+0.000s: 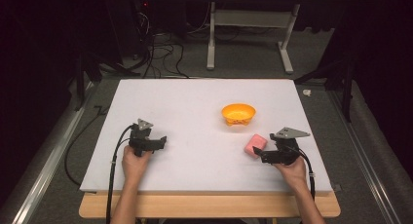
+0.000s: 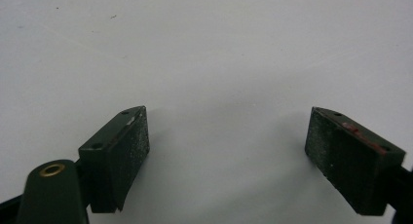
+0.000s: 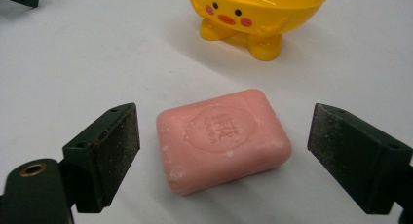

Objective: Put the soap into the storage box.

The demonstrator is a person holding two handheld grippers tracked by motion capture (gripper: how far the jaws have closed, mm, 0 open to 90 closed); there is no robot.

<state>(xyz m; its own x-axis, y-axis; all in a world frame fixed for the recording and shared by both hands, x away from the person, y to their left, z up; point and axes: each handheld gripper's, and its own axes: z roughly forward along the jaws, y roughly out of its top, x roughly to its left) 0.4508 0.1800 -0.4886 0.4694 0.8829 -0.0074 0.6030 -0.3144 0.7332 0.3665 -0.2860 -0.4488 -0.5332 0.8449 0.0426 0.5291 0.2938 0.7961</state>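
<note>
A pink bar of soap is seen lying flat on the white table top, toward its right near part, with a round stamped mark facing up. In the right gripper view it lies between the two black jaws and a little ahead of them, with bare table showing on either side, so it is touched by neither pad. The right gripper is held wide apart around it and nothing is clamped; in the high view this gripper is found just beside the soap, on its near right, held in the person's right hand. Behind the soap, a short way off and not touching it, a yellow bowl is stood upright on small feet, with a duck face painted on its side; in the high view it is placed right of the table's middle. Well apart, at the left of the table, the left gripper is held in the left hand; its jaws are likewise spread apart over bare white surface, with nothing between them.
</note>
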